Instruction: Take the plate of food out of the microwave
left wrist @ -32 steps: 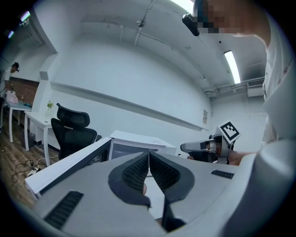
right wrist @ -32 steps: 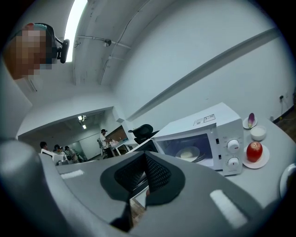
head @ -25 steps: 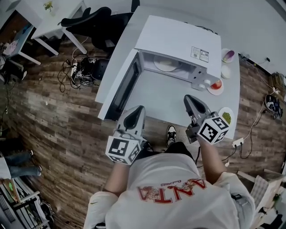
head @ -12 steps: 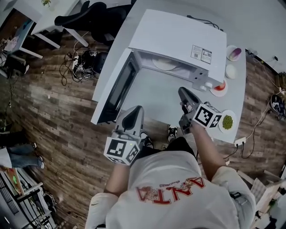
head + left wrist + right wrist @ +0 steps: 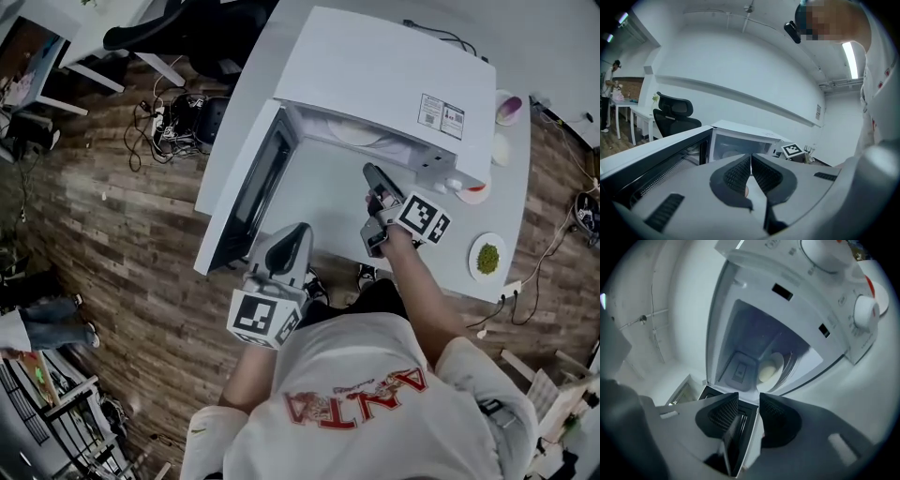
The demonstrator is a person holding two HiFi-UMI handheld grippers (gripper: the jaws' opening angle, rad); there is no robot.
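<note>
The white microwave (image 5: 384,70) stands on the white table (image 5: 328,202) with its door (image 5: 246,192) swung open to the left. Inside, on the turntable, lies a pale plate of food (image 5: 771,367), partly seen under the top edge as the plate (image 5: 361,134). My right gripper (image 5: 373,178) hovers in front of the opening and points into it; its jaws (image 5: 749,401) have just been opening and stand apart with nothing between them. My left gripper (image 5: 298,232) hangs at the table's front edge beside the door, with its jaws shut and empty (image 5: 751,159).
Right of the microwave sit a plate with green food (image 5: 487,258), a plate with red food (image 5: 475,192) and a small bowl (image 5: 509,109). A black chair (image 5: 178,23) and floor cables (image 5: 178,127) lie left of the table.
My right gripper has moved from the table's front right up toward the microwave opening and rolled over, and its jaws have parted. The left gripper has shifted only slightly.
</note>
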